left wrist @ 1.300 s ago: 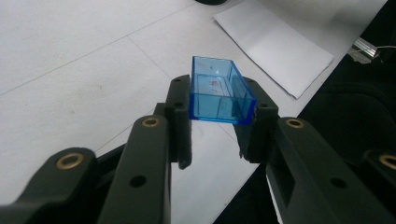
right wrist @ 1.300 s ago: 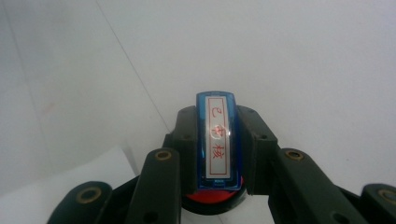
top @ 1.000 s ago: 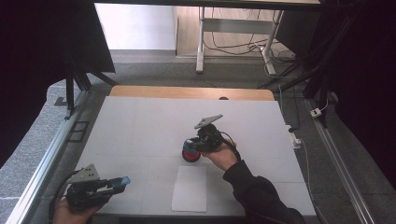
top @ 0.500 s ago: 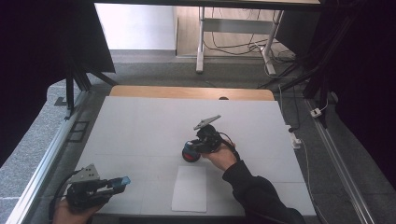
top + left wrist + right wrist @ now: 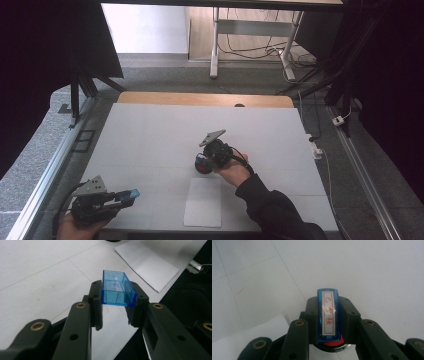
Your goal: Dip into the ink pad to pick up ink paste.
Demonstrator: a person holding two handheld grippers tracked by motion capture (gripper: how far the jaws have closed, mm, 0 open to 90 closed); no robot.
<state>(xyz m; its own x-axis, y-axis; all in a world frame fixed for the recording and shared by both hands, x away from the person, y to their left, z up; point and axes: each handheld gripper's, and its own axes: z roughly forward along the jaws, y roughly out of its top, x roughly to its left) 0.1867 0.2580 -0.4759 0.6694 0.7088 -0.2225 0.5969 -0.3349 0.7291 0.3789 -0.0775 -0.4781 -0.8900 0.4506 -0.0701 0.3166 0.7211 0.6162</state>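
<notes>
High view: at the bottom left corner of the table, the person's left hand [image 5: 75, 229] holds the left gripper [image 5: 127, 196] low and nearly level, its jaws pointing to the right along the near edge. The jaws are closed on a small blue transparent cap [image 5: 133, 193]. In the left gripper view this blue transparent cap [image 5: 117, 288] is a hollow box, squeezed at its two long sides; its long axis runs forward, away from the gripper, and its open side faces back toward the camera.

A white sheet of paper [image 5: 203, 201] lies flat near the front edge, between the two hands, with its long side going away from the person.

To the right of the middle, the right forearm in a dark sleeve [image 5: 272, 212] comes in from the bottom and reaches forward and to the left. The right hand [image 5: 233, 171] holds the right gripper [image 5: 204, 164] tilted down to the table, just behind the paper. In the right gripper view its jaws are clamped on a blue stamp [image 5: 329, 315], which stands between them with its long axis along the jaws. Its face carries a white label with red characters. Under it there is a red ink pad [image 5: 333, 343] in a dark round case; I cannot tell if the stamp touches it.

The table [image 5: 150, 135] is white with thin lines, and a wooden strip [image 5: 200, 99] runs at its far edge. Behind are grey floor, cables and metal frame legs.
</notes>
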